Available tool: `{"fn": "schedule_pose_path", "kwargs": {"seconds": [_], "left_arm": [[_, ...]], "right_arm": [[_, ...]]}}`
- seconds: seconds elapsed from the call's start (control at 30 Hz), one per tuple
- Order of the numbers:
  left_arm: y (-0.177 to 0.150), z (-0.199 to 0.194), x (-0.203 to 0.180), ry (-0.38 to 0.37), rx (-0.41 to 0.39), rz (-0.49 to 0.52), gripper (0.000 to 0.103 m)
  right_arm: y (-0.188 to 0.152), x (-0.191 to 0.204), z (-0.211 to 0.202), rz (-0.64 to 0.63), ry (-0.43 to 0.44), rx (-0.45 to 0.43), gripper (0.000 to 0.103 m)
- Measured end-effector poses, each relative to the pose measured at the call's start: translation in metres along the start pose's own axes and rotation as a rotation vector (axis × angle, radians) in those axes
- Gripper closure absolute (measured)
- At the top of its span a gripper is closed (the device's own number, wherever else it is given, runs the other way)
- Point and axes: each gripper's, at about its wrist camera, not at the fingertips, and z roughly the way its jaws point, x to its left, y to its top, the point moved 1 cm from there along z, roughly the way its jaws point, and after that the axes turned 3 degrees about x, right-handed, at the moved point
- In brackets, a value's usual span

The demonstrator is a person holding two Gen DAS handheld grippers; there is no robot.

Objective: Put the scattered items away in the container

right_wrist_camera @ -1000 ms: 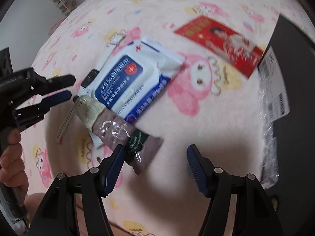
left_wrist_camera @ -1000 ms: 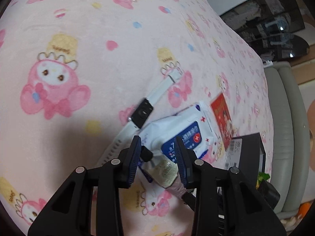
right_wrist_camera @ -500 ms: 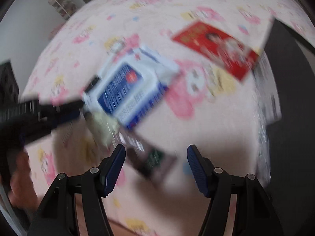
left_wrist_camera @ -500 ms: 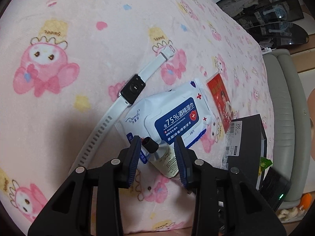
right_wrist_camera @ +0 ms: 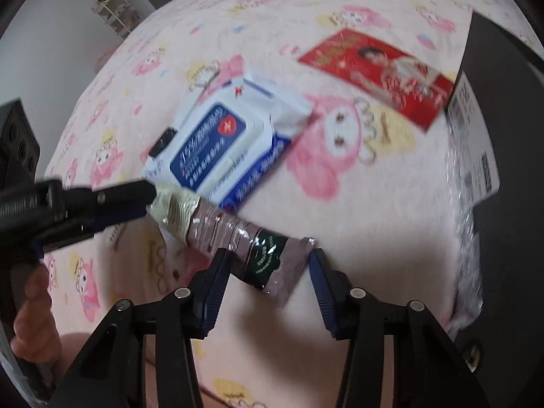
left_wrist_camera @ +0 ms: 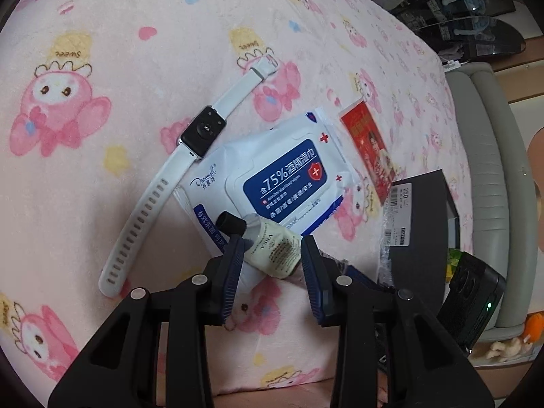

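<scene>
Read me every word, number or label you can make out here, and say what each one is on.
"含75%酒精湿巾" – blue panel of the wipes pack
"有效杀菌" – wipes pack's blue side edge, rest hidden
"Sweee" – yellow hat print on the pink blanket
"250" – price sticker on the black box, uncertain
Tube held between the left gripper fingers: print too small
Red card: unreadable
Right wrist view: blurred

**Tube between two grippers on the pink bed**

The right gripper (right_wrist_camera: 268,285) stands with jaws apart on either side of the brown crimped end of a tube (right_wrist_camera: 234,234) lying on the cartoon-print blanket (right_wrist_camera: 340,204). The left gripper (right_wrist_camera: 149,197) meets the tube's cream end from the left, a hand (right_wrist_camera: 32,316) on its handle. Behind lie a wipes pack (right_wrist_camera: 224,142), a red card (right_wrist_camera: 377,74), and a black box (right_wrist_camera: 503,142) at right.
</scene>
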Motion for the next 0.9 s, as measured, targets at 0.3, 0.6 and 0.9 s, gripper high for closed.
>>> {"fn": "schedule_pose_path", "kwargs": {"seconds": [0.3,0.6,0.9], "left_arm": [[0.017,-0.007,0.008,0.044,-0.087,-0.016,0.069],[0.006,0.007,0.007,0.039,0.013,-0.016,0.068],[0.004,0.015,0.011,0.079,0.056,-0.045,0.058]], "right_arm": [[-0.002,-0.006,0.02,0.066,0.048,0.034,0.057],[0.006,-0.007,0.008,0.057,0.058,-0.012,0.054],[0.011,-0.018,0.021,0.065,0.087,0.023,0.046]]}}
